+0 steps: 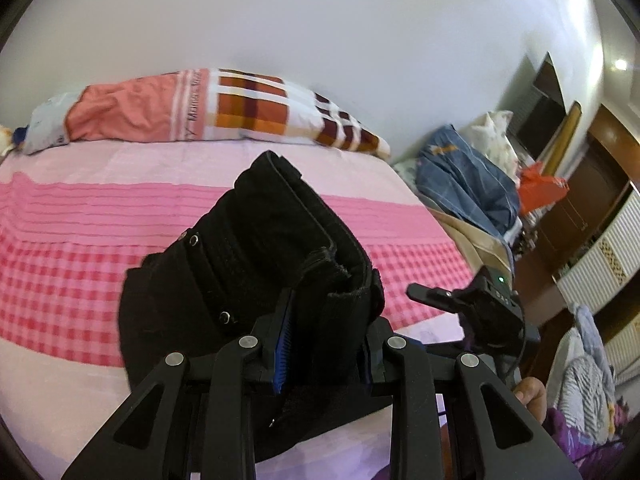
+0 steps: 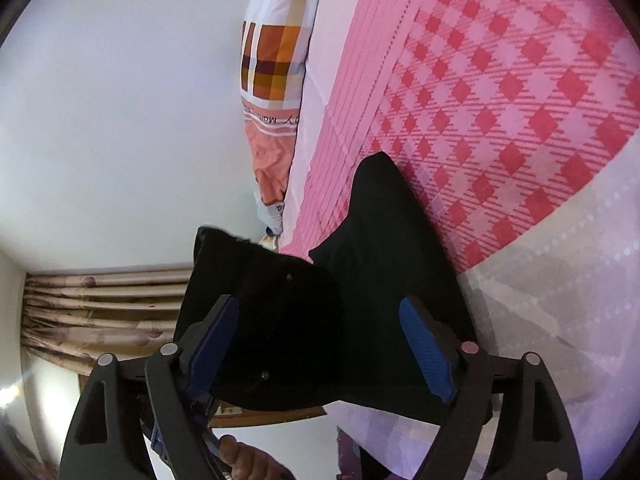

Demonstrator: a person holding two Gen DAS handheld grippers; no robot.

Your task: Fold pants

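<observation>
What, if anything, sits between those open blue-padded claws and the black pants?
Nothing visible does. The right gripper stands open with the black pants already lying in the gap between its blue pads, which do not press on the cloth. The left gripper is already shut on the pants' folded edge.

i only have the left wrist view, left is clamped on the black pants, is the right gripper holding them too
Observer: No. The right gripper stands wide open; the black pants lie between its blue pads, unpressed.
Operator: what's past the pants on that side
Observer: A brown curtain hangs by the wall.
Operator: anything else there
Observer: A hand shows beneath the right gripper.
</observation>
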